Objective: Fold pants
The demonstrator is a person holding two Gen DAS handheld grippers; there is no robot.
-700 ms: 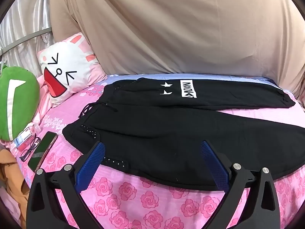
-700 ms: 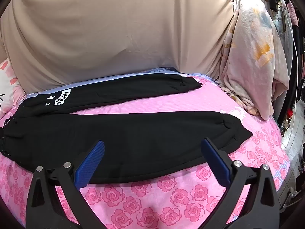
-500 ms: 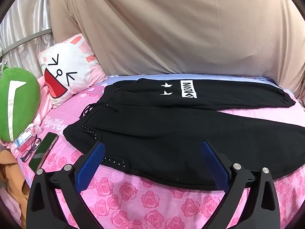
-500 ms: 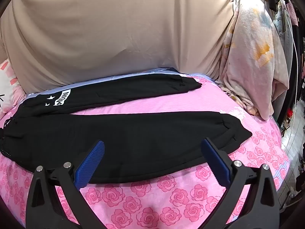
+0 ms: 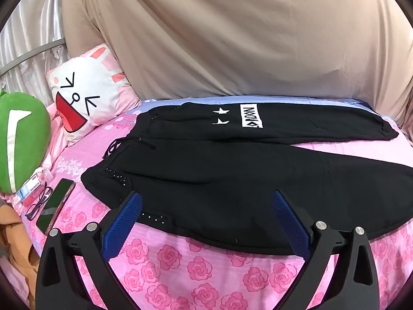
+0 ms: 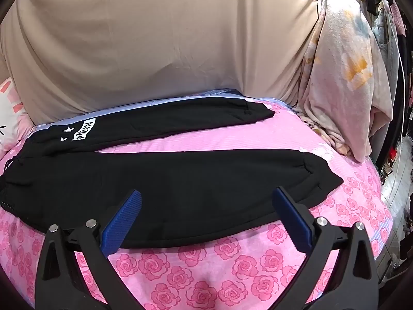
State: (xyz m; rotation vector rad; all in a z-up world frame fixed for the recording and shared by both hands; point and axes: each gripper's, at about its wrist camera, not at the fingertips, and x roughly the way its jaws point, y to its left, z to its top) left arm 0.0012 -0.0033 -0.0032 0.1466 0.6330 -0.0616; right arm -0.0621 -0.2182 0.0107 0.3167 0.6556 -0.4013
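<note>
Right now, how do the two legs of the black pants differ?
The far leg carries white stars and a white printed label near the waist; the near leg has no print. The far leg lies along the bed's back edge, the near leg toward the front, and the two spread apart toward the cuffs. Both lie flat on the pink sheet, unfolded and not gripped.

A beige drape (image 5: 232, 38) fills the upper frame behind a bed (image 5: 196, 271) with pink rose sheets; a rabbit pillow (image 5: 87, 98) sits at left, hanging clothes (image 6: 387, 38) at upper right.
</note>
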